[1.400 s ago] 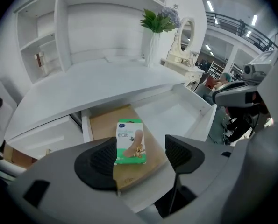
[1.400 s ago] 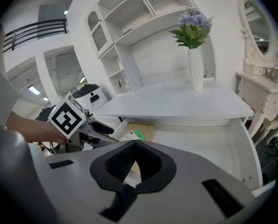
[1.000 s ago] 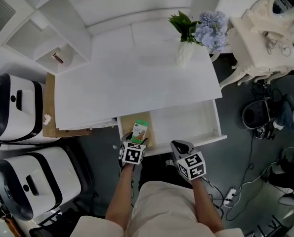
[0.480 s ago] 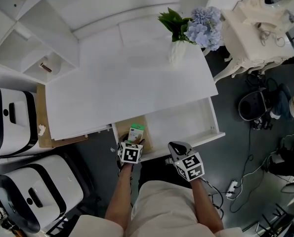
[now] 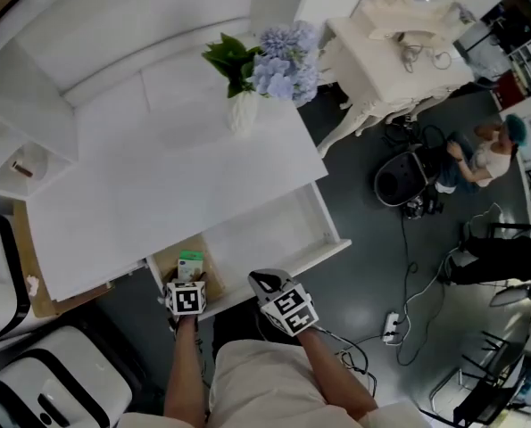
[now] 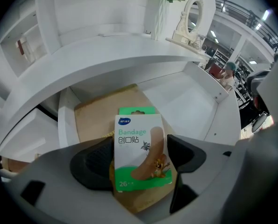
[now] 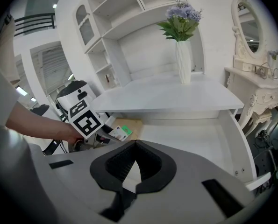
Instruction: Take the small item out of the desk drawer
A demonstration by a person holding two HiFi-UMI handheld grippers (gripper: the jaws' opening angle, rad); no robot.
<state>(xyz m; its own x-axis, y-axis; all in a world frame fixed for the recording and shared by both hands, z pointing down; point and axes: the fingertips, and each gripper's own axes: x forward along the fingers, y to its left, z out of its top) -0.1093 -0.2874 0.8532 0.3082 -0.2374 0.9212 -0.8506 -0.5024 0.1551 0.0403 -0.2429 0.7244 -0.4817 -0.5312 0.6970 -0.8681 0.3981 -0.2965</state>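
From the head we look steeply down on the white desk and its open drawer, low in that view. Our left gripper view sits close above the drawer's left end, facing down into it. Our right gripper view looks more level across the drawer toward the flower vase, which all three views share.

Small flat bandage box, white above and green below, printed with a tan plaster strip and cartoon figures (the word "Bandage" in green near the top). Lying face up at the left end of the white drawer, near its front edge. Drawer pulled out.
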